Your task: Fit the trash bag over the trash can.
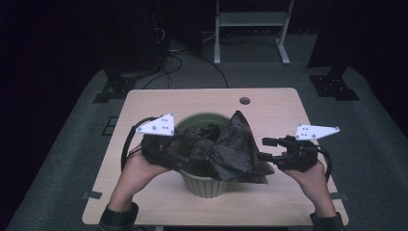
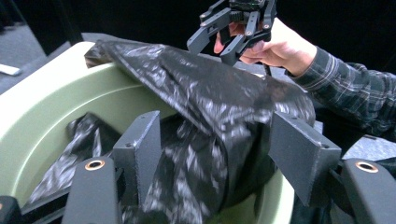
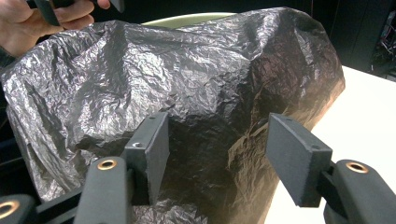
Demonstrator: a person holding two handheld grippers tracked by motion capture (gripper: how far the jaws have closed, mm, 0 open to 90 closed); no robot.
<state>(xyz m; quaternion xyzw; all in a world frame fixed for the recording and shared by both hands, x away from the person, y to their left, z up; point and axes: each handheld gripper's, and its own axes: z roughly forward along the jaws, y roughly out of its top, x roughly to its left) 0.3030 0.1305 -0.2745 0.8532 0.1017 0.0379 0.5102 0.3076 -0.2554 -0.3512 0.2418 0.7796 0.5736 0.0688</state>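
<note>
A black bag is draped half in, half over the right rim of the green bin mid-table. Left gripper is spread around bag folds inside; right gripper is held spread just beside the bag's outer edge — bare table beyond.

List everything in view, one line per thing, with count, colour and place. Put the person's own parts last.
Bin: one, pale green, round, at the near middle of the table.
Bag: one, black crinkled plastic, partly inside the bin and draped over its right rim.
Table: one, light wood, with a small round hole near its far edge.
Frame: one, white metal, on the floor beyond the table.
Cables: several, black, on the grey floor at the far left.
Left gripper: one, black with a pale plate, open, fingers astride bag folds at the bin's left rim.
Right gripper: one, black with a pale plate, open, at the bag's right side.
Hands: two, in plaid sleeves, at the near edge.
</note>
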